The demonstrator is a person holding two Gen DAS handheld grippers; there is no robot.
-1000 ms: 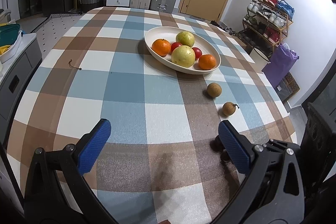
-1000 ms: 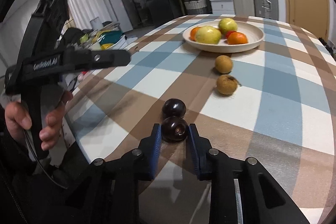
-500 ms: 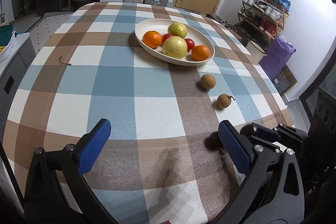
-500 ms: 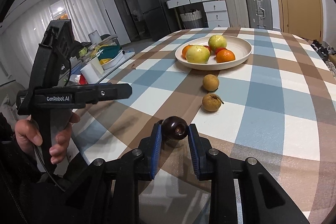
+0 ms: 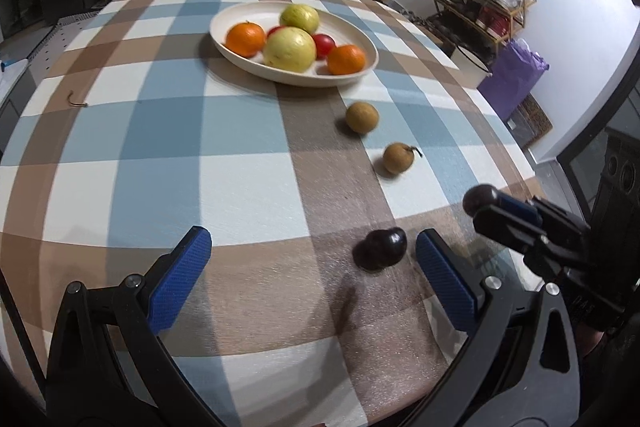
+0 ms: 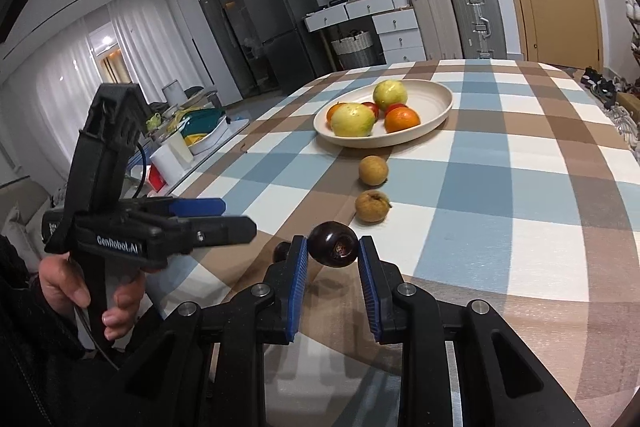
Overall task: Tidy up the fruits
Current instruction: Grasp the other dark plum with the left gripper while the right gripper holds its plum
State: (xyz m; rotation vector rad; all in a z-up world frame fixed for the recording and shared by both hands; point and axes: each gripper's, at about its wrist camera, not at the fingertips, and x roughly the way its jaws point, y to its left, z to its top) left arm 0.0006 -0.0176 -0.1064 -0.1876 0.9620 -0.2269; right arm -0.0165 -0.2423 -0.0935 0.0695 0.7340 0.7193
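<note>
1. Indoor light, even and moderately bright; soft overhead source, not in frame.
2. Right wrist view: daylight glows through the white curtains [image 6: 80, 67] at left, slightly blown out.
3. Shadows soft; a diffuse one lies on the tablecloth [image 5: 248, 187] under the dark fruit [image 5: 380, 249].
4. Left wrist view: slight motion blur on the bowl [image 5: 360, 75] and its fruit; near cloth texture sharper.
5. Strong fisheye bending; black vignette at all corners, table edges curve.
6. Mild sheen on the refrigerator [image 6: 280, 27].
</note>
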